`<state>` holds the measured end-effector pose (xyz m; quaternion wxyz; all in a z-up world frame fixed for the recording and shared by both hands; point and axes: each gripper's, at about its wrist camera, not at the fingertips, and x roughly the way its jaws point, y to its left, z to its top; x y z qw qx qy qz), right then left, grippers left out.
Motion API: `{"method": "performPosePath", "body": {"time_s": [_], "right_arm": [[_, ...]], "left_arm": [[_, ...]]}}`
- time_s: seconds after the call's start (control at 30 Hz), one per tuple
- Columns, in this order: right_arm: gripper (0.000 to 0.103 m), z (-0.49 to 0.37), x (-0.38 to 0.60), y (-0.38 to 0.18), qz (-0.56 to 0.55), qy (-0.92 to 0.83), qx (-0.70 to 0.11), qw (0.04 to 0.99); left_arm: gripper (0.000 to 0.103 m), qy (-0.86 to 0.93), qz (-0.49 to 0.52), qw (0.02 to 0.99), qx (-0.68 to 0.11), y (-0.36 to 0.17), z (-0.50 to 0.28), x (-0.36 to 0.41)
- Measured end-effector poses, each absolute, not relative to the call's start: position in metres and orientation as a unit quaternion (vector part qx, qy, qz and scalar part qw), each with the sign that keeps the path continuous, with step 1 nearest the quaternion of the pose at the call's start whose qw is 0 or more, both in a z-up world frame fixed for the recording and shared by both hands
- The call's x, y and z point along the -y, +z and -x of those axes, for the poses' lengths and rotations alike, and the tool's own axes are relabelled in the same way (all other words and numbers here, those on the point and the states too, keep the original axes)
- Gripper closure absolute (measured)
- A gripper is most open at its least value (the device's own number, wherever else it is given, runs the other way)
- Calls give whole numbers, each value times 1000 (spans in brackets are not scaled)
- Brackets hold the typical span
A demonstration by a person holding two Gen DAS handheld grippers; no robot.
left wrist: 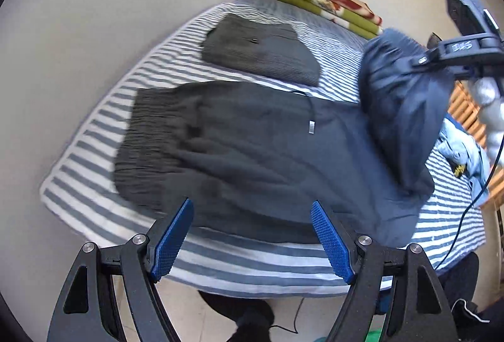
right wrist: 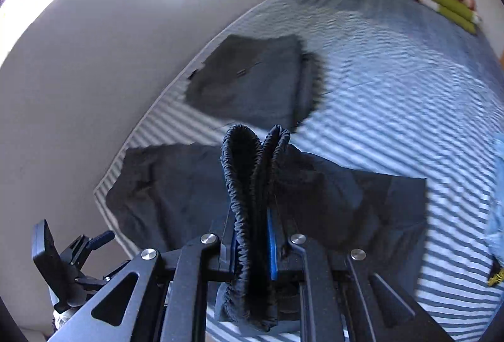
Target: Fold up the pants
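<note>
Gripping the elastic cuff point(right wrist: 252, 184) at six o'clock, the right gripper point(right wrist: 255, 250) lifts soft, floppy pants point(left wrist: 245, 159) — the left gripper point(left wrist: 252, 235) hangs released, empty — take hems next.

My left gripper point(left wrist: 252, 235) hung open-jawed over the near bed edge, nothing between its pads. The dark pants point(left wrist: 252, 146) covered the mattress ahead; a folded grey garment point(left wrist: 261, 52) lay just beyond — bare striped sheet point(right wrist: 393, 83) ran free past them to the green blanket point(left wrist: 330, 5). The wall point(left wrist: 78, 58) closed one side, light-blue clothes point(left wrist: 463, 150) the other.
</note>
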<state>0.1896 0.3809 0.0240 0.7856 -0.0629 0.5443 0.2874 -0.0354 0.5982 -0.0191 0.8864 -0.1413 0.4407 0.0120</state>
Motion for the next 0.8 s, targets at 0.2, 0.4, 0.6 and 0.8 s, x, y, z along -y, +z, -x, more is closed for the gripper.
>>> {"method": "performPosePath", "body": {"time_s": [0.2,0.4,0.6,0.8], "right_arm": [[90,-177,-471,-16,70,317,-561,761],[83,-180,-521,-52,65,355,-601,713],[67,-173,-523,-39,74,400,-598,691],[61,-176,-497,10,22,452,-565,690]], "left_arm": [[23,34,160,886,-435,-29,50,-636],[23,47,168,881,-439,-40,57,-648],[23,45,169,885,-431,-32,55,-643],[23,26,148,893,-424,-11,46,-615]]}}
